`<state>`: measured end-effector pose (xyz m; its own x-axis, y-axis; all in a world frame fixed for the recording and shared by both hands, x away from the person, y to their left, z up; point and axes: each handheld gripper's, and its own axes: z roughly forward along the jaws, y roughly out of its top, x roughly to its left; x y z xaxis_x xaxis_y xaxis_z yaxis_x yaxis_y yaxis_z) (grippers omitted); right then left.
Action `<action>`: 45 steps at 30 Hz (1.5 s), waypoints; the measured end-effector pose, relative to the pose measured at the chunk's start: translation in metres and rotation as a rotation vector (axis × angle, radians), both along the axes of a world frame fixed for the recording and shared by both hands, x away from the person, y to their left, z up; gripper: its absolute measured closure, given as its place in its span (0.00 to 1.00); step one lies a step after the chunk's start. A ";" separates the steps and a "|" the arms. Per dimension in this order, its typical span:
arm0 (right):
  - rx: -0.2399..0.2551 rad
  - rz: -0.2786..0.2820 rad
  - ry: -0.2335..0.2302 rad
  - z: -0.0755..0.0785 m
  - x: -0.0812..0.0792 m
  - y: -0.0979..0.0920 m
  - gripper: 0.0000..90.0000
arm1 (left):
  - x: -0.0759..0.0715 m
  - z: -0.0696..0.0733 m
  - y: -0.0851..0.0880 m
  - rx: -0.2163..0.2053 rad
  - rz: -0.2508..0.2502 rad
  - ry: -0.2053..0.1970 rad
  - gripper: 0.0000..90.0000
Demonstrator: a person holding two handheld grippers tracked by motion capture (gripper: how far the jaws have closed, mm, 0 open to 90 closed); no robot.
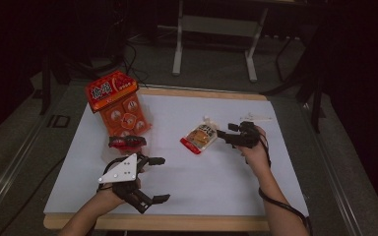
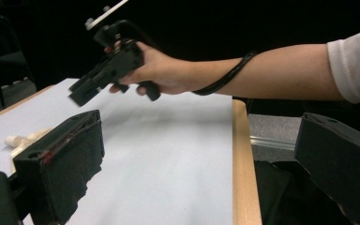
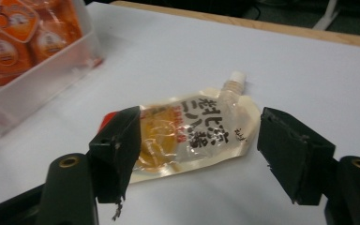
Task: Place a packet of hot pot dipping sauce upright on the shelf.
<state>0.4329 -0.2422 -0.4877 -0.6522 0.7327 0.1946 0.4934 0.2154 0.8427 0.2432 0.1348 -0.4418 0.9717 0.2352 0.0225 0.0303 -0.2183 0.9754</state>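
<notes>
A clear spouted pouch (image 1: 201, 136) with a white cap and an orange-and-red label lies flat near the middle of the white table top (image 1: 216, 177). My right gripper (image 1: 224, 135) comes at it from the right. In the right gripper view the pouch (image 3: 187, 136) lies between the jaws of that gripper (image 3: 197, 145); they stand open on either side and do not press on it. My left gripper (image 1: 162, 179) hovers open near the front left, with nothing between its jaws (image 2: 201, 164). The left gripper view also shows the right gripper (image 2: 82, 93) in a hand, and the pouch's spout (image 2: 21, 139).
An orange snack package (image 1: 120, 110) stands in a clear plastic bin (image 3: 42, 70) at the back left. A small red and black item (image 1: 127, 142) lies just in front of it. The table has a wooden rim (image 1: 177, 222). White stand legs (image 1: 211, 29) rise behind.
</notes>
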 end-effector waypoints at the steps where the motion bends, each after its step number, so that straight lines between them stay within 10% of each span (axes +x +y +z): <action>1: -0.003 -0.006 0.005 -0.002 0.003 0.001 0.35 | -0.001 0.000 0.000 0.000 -0.003 0.001 0.02; 19: -0.047 -0.124 0.118 -0.027 0.047 0.016 0.48 | -0.004 -0.002 0.001 0.007 -0.012 0.008 0.02; 38: -0.104 -0.164 0.187 -0.046 0.058 0.027 0.51 | -0.003 -0.002 0.000 0.013 -0.021 0.015 0.02; 45: -0.246 -0.178 0.120 -0.045 0.051 0.040 0.68 | -0.002 -0.002 0.002 0.005 -0.015 0.016 0.02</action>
